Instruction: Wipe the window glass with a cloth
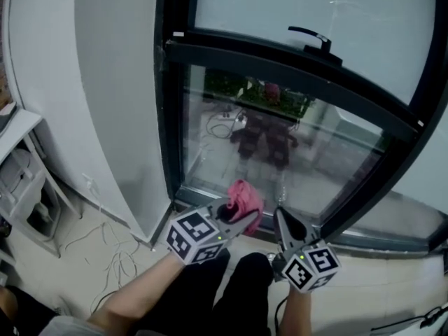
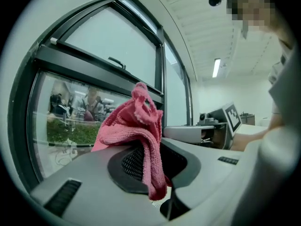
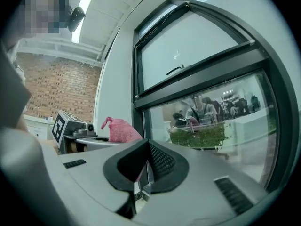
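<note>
A pink cloth [image 1: 246, 197] is bunched between the jaws of my left gripper [image 1: 239, 219], which is shut on it and held low, just in front of the lower window glass [image 1: 329, 163]. In the left gripper view the cloth [image 2: 138, 126] drapes over and between the pads, with the glass [image 2: 70, 121] to the left. My right gripper [image 1: 284, 224] hangs beside it on the right, shut with nothing in it. In the right gripper view its pads meet at the tip [image 3: 146, 147], the cloth [image 3: 121, 131] shows at the left and the glass [image 3: 221, 126] lies ahead.
The dark window frame [image 1: 280, 61] carries a black handle [image 1: 311, 37] on the upper sash. A white wall [image 1: 105, 96] stands left of the frame, with a white rack [image 1: 24, 187] and loose cables [image 1: 112, 250] on the floor. The person's dark trousers [image 1: 210, 285] are below.
</note>
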